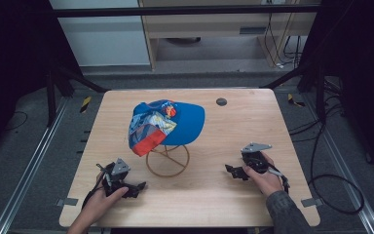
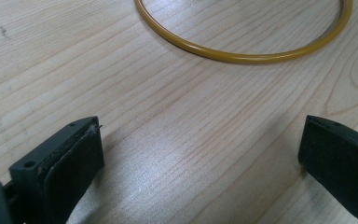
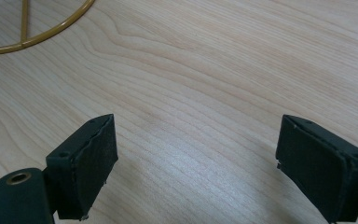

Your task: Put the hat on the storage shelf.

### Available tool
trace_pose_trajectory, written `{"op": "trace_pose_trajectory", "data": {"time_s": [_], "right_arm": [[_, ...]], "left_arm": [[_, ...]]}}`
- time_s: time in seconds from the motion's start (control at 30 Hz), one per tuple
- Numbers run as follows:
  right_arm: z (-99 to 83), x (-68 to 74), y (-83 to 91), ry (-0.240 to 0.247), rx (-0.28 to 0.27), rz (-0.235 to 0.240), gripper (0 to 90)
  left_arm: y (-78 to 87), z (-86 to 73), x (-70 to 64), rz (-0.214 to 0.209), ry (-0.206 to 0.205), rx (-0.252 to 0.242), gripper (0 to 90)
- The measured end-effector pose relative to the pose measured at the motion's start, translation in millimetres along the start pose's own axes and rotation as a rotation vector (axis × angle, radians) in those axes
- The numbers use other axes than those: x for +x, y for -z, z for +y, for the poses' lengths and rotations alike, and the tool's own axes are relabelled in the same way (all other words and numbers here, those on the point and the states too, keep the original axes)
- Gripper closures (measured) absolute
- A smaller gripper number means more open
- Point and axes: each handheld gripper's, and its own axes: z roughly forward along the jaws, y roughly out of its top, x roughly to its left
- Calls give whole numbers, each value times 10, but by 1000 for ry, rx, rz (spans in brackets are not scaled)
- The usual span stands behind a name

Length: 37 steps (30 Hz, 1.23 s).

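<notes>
- Resting on the table (image 1: pixel 253 105), the left gripper (image 1: pixel 135 187) and right gripper (image 1: pixel 231 170) have their jaws spread wide with nothing between them.
- Neither touches the cap (image 1: pixel 168 123), which sits on the stand (image 1: pixel 168 161); judged from this, the work is either not begun or already finished, and the pictures cannot settle which.
- The cap lies between the two grippers and farther out from both, well apart from each.
- The stand's ring (image 2: pixel 242 56) lies just ahead of the left gripper's jaws.
- The cap is blue with a red-edged, patterned panel and a round badge, tilted on the yellow wire stand.
</notes>
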Motion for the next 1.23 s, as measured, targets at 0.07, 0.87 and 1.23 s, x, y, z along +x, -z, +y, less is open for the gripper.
{"op": "trace_pose_trajectory", "data": {"time_s": [0.07,0.87,1.23], "right_arm": [[-10,11,-26,-6,0,2,123],[-70,127,-113,-10,-6,-30,74],[-141,285,-70,32,16,-100,65]], "left_arm": [[0,0,0,0,0,0,0],[0,0,0,0,0,0,0],[0,0,0,0,0,0,0]]}}
